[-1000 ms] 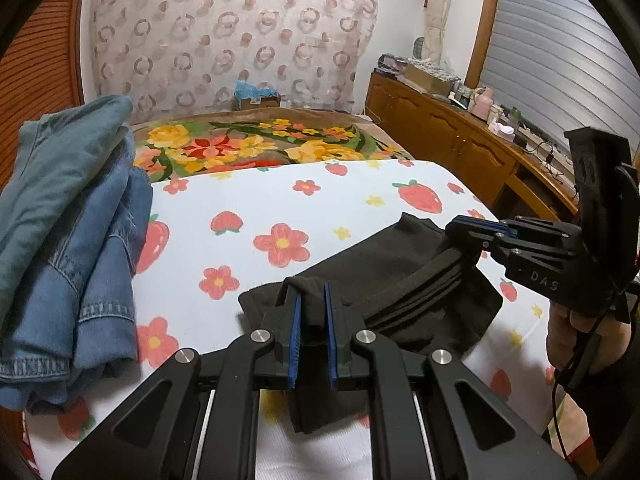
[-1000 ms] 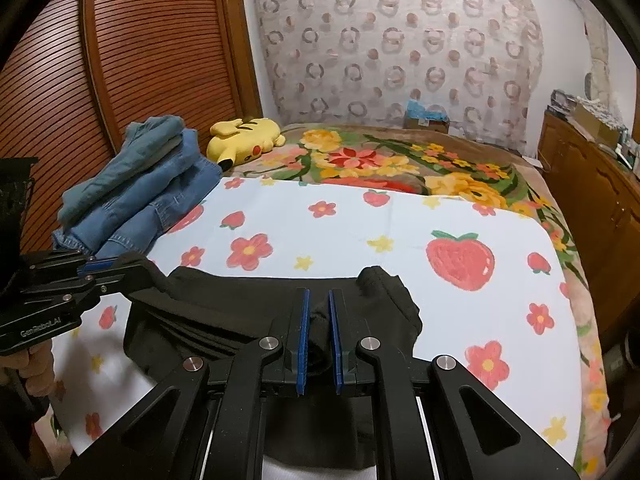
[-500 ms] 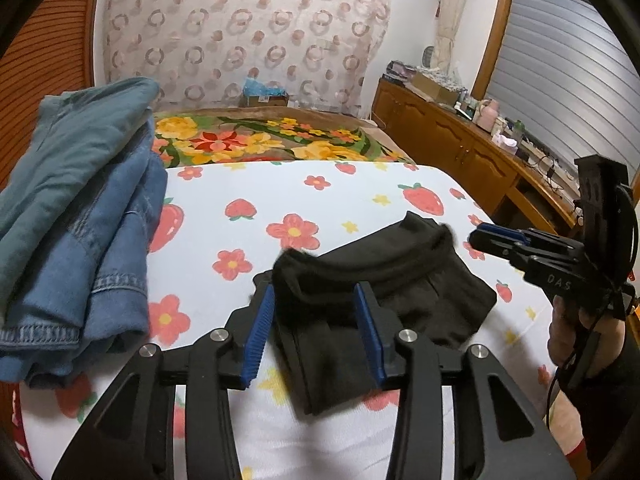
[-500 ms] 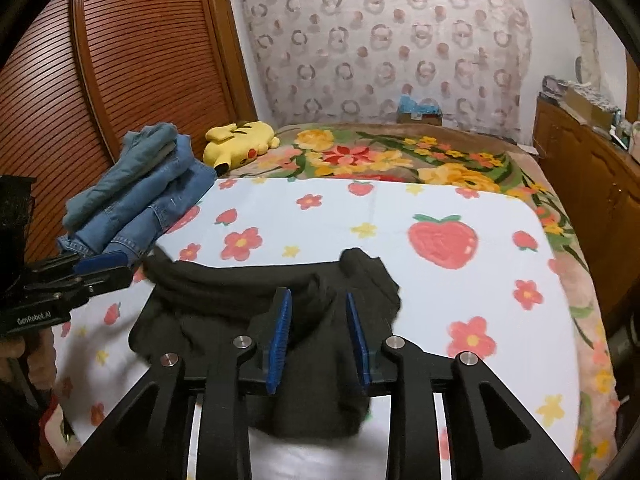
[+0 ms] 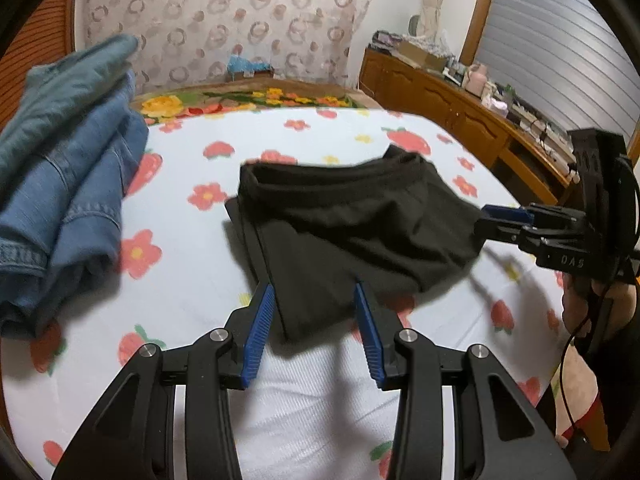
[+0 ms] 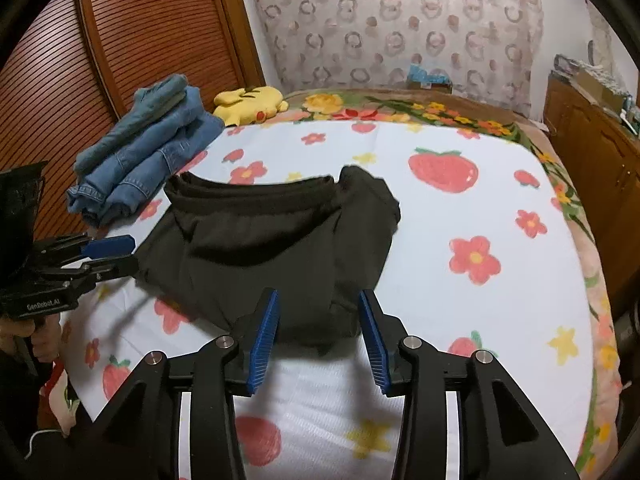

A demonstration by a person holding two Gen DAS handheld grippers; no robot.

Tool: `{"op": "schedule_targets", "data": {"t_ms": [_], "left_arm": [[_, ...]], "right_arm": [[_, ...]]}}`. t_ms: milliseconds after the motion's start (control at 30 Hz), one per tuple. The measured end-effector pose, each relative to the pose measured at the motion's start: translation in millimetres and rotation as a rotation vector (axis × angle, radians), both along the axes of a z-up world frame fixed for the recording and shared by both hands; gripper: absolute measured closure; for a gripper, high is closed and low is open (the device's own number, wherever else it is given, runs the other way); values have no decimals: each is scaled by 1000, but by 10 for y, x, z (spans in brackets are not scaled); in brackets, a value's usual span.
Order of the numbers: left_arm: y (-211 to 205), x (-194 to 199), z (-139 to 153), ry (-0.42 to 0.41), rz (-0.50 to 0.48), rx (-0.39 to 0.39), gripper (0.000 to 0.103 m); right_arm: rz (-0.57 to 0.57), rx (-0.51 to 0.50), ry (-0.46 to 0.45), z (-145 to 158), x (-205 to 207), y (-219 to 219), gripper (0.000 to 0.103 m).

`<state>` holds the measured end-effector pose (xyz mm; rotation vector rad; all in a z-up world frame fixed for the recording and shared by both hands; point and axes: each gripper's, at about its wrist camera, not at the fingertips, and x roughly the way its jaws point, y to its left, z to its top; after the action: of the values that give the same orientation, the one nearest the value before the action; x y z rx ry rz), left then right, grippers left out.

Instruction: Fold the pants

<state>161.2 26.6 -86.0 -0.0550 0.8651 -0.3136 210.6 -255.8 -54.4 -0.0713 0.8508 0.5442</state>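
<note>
Both of my grippers, left (image 5: 314,322) and right (image 6: 318,330), now spread wide, have just released the dark pants (image 6: 272,248), which lie folded on the bed (image 6: 460,320) beside stacked jeans (image 6: 148,152); the fold looks finished.

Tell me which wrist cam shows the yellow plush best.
Right wrist. The yellow plush lies in full view at the head of the bed, just beyond the folded jeans. The left wrist view doesn't show it; the jeans fill that side of the frame.
</note>
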Motion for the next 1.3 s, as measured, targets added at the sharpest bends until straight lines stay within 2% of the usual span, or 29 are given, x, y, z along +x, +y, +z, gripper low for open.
{"op": "schedule_targets", "data": {"t_ms": [133, 233, 267, 300, 333, 400, 533, 933, 1300], "left_arm": [[-32, 3, -45, 6, -15, 16, 62], [-29, 23, -55, 8, -25, 10, 72], [-30, 33, -63, 10, -29, 10, 77], [-34, 40, -71, 12, -32, 16, 83], [-38, 40, -77, 9, -34, 22, 86], [-28, 6, -55, -18, -28, 27, 93], [13, -99, 60, -62, -13, 26, 94], [-19, -621, 155, -86, -66, 22, 94], [-217, -768, 153, -74, -98, 46, 94]], "right_arm": [[-11, 3, 28, -58, 60, -26, 60], [-1, 0, 33, -74, 55, -20, 61], [3, -3, 29, -76, 51, -14, 65], [12, -3, 29, -78, 50, -8, 75], [18, -5, 25, -72, 44, -5, 83], [20, -21, -15, -33, -5, -8, 90], [-11, 11, -56, 42, -73, -85, 92], [17, 97, -24, 103, -578, -370, 93], [-12, 70, -38, 111, -689, -387, 93]]}}
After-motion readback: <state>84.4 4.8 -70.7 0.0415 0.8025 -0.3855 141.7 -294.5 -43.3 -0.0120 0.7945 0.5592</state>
